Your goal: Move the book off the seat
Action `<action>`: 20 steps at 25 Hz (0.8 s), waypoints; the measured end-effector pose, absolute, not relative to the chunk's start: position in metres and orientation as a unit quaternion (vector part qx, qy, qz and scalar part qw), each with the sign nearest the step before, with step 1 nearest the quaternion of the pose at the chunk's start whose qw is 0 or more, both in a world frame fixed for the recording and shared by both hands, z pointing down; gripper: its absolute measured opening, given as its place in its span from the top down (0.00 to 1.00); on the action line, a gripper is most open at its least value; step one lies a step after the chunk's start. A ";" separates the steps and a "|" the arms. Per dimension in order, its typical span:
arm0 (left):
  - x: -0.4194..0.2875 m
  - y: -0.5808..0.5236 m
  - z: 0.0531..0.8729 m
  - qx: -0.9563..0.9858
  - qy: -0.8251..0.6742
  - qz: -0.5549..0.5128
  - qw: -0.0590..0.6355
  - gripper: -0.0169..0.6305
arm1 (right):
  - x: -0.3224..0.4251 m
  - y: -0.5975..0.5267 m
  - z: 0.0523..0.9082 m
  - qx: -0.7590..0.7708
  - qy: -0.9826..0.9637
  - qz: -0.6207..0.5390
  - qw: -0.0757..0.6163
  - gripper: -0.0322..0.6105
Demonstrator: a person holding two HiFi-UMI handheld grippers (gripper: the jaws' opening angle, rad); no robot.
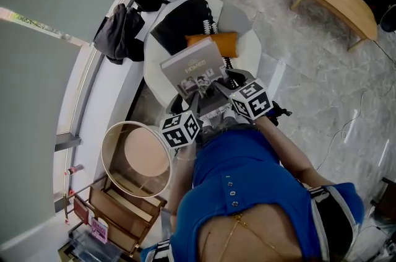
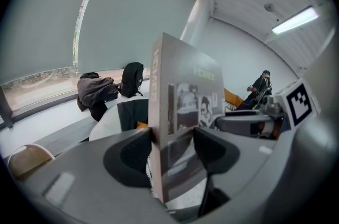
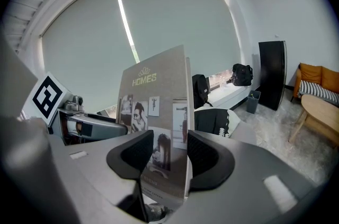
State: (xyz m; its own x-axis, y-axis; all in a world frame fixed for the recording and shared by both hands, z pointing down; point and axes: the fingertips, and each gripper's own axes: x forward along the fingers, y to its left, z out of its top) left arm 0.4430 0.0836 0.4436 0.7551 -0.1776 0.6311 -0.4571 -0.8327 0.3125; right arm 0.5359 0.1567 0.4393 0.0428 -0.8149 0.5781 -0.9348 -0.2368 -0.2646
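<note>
Both claws are clenched on the book [image 1: 193,69] - left claw [image 2: 172,135] and right claw [image 3: 170,138] side by side at its near edge. It juts forward from them, seemingly held up over the seat [image 1: 255,50] - it should come away sideways or backward.

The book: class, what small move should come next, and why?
Probably carry the book sideways, clear of the white seat. The left hand-held gripper and the right hand-held gripper both clamp its lower edge, and it is held upright over the seat.
</note>
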 end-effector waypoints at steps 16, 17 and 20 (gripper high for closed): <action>0.435 0.101 0.444 0.899 -0.219 0.295 0.238 0.59 | 0.534 0.166 0.442 0.685 -0.646 0.325 0.097 0.64; 0.434 0.102 0.445 0.898 -0.224 0.295 0.239 0.59 | 0.534 0.165 0.442 0.681 -0.649 0.325 0.097 0.64; 0.426 0.100 0.447 0.892 -0.245 0.292 0.245 0.59 | 0.529 0.159 0.445 0.666 -0.664 0.326 0.099 0.64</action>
